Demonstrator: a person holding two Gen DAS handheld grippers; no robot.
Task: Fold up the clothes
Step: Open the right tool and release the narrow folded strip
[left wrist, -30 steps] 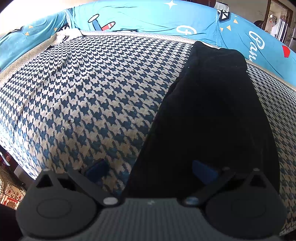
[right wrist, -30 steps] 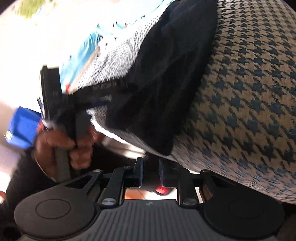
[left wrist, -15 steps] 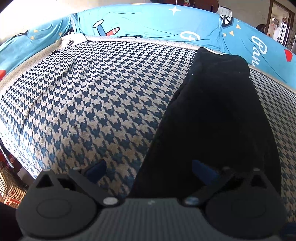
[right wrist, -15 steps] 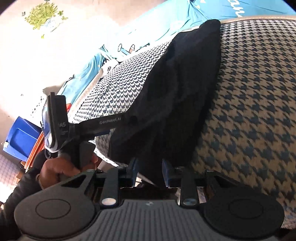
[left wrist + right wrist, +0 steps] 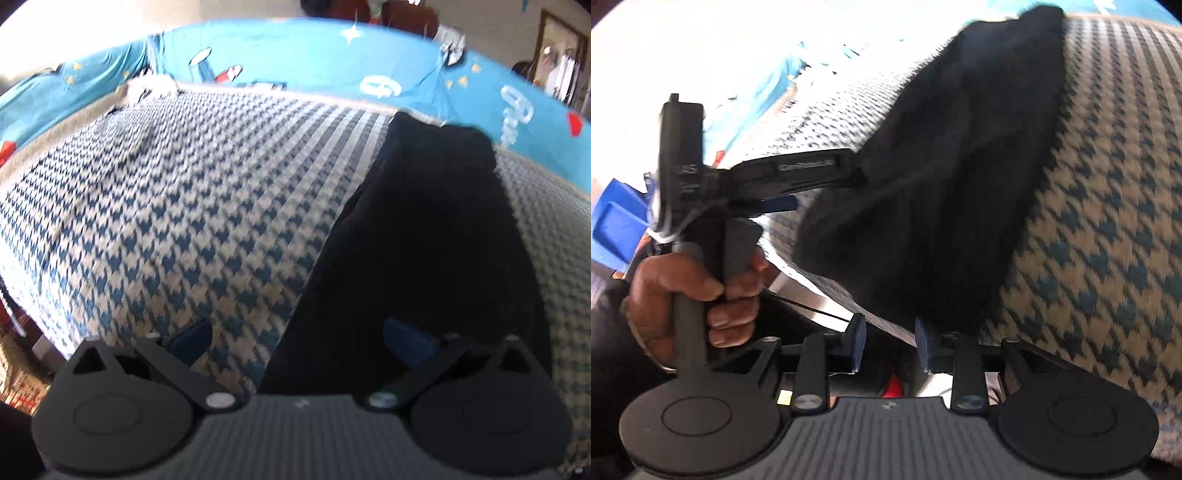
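Note:
A long black garment (image 5: 424, 229) lies flat on the houndstooth blanket (image 5: 184, 221), running away from me. My left gripper (image 5: 297, 338) stands open wide at its near end, with the right finger over the cloth and the left finger over the blanket. In the right wrist view the garment (image 5: 942, 184) drapes toward the bed edge. My right gripper (image 5: 890, 343) sits just below its hem, open with a narrow gap and nothing clearly between the pads. The left gripper (image 5: 823, 184) shows there at the garment's left edge, held by a hand (image 5: 701, 295).
A bright blue printed sheet (image 5: 295, 62) covers the bed beyond the blanket. A blue bin (image 5: 617, 221) stands on the floor to the left, below the bed edge. A doorway (image 5: 561, 62) shows at the far right.
The left gripper has drawn back slightly and tilted, staying open. The right gripper has swung closer under the garment's hem, its fingers a little wider apart.

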